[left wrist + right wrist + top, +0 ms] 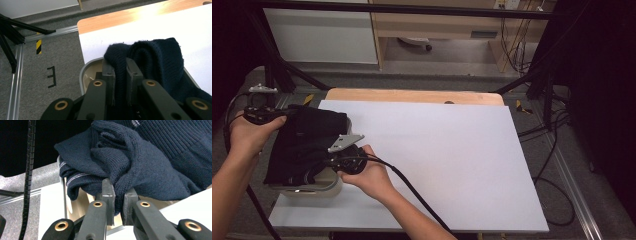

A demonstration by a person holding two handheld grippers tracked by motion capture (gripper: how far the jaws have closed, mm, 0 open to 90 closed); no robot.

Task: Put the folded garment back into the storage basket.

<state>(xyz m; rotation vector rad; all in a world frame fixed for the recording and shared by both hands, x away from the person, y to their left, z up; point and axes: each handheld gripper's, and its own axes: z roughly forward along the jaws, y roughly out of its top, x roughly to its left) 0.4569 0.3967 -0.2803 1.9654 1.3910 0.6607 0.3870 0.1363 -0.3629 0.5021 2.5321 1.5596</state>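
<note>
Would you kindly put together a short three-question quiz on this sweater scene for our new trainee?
1. True or false: the left gripper is shut on the dark sweater.
2. What does the sweater hang over? A) a beige bin B) a wire rack C) a chair
3. What covers most of the wooden table?

Key: 1 true. 2 A, the beige bin. 3 a white sheet; the right gripper pinches the sweater too.

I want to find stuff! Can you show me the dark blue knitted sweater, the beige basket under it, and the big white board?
dark blue knitted sweater [140, 167], right gripper view, on its bunched folds.
beige basket [86, 72], left gripper view, on its grey rim.
big white board [452, 160], high view, on its bare middle.
</note>
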